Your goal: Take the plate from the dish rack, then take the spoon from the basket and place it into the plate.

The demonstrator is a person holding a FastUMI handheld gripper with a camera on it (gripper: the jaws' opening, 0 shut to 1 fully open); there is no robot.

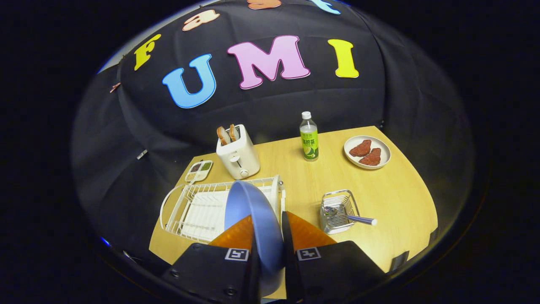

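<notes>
Your gripper (268,236) has its two fingers closed narrowly on the blue plate (249,211), one finger pressing each face, so the plate stands on edge between them and rises above the white dish rack (185,207) that lies just ahead on the wooden table (392,198). To the right of the rack you see the small wire basket (339,211), with the spoon (352,217) lying in it and its handle poking out over the right rim. Beyond the rack stand a white toaster (238,156) with bread slices, a small divided dish (199,171), a green bottle (309,137) and a pale plate with two meat pieces (367,152).
</notes>
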